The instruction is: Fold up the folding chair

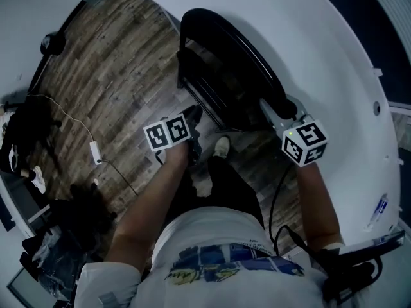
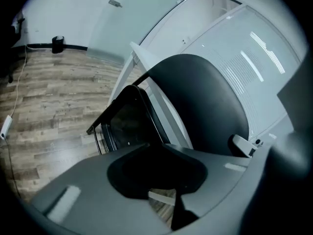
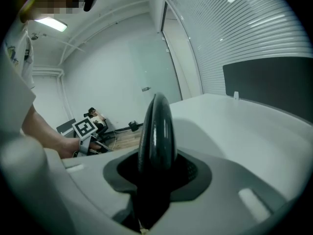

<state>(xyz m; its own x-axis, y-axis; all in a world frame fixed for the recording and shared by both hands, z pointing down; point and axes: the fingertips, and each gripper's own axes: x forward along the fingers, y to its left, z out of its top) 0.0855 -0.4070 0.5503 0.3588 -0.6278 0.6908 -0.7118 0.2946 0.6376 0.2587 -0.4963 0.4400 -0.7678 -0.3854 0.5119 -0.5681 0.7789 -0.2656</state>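
The black folding chair [image 1: 237,50] stands on the wood floor against the white table. Its padded backrest [image 2: 205,102] rises upright, and the seat frame [image 2: 127,121] is tipped steeply beside it. My right gripper [image 1: 268,108] is at the backrest's top edge. In the right gripper view that edge [image 3: 155,131] stands between the jaws of the right gripper [image 3: 154,180], with dark gaps on both sides. My left gripper [image 1: 192,115] hangs in front of the seat, apart from it. In its own view the left gripper [image 2: 176,199] has its jaws drawn together around nothing.
The round white table [image 1: 334,76] curves close behind and to the right of the chair. A white adapter with a cable [image 1: 95,151] lies on the floor at left, beyond it dark bags [image 1: 26,133]. The person's shoe [image 1: 221,147] is just before the chair.
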